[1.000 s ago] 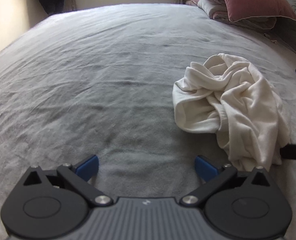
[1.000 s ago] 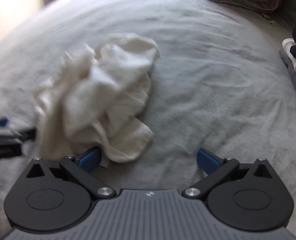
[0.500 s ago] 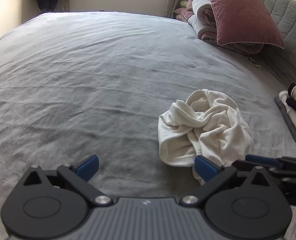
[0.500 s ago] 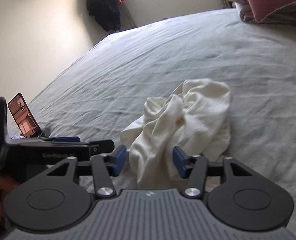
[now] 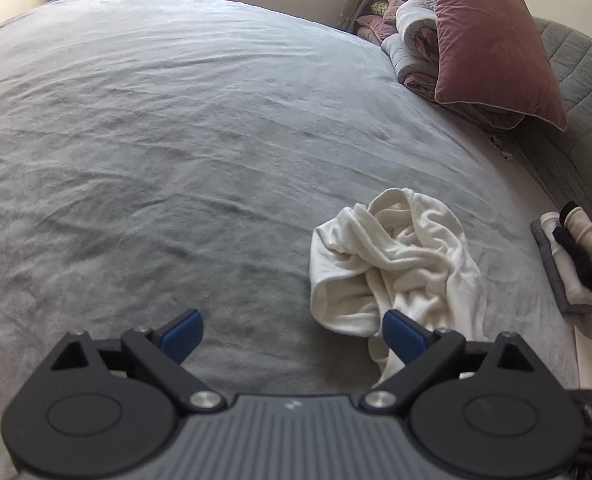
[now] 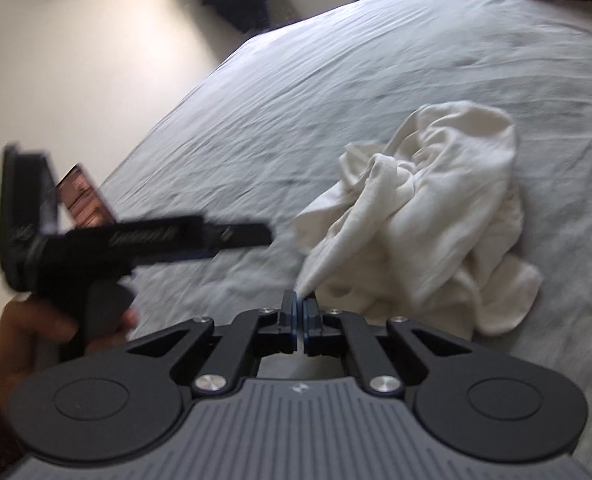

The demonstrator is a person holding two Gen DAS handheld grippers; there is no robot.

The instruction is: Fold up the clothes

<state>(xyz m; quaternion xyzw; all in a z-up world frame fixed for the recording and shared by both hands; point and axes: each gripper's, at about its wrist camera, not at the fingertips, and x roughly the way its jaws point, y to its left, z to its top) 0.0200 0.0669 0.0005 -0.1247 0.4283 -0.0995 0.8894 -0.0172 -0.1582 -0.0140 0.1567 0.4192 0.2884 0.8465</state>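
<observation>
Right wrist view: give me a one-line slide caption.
Right gripper pinches a corner of the crumpled white garment on the grey bedspread; left gripper hovers beside it.

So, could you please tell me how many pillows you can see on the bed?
1: a dusty-pink pillow leaning on folded bedding at the far right corner of the bed. Its edge also shows at the right wrist view's top. More may be hidden behind it.

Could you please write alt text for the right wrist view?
The right tool is shut on a corner of the crumpled white garment lying on the grey bedspread. At left, a hand holds the left tool.
</observation>
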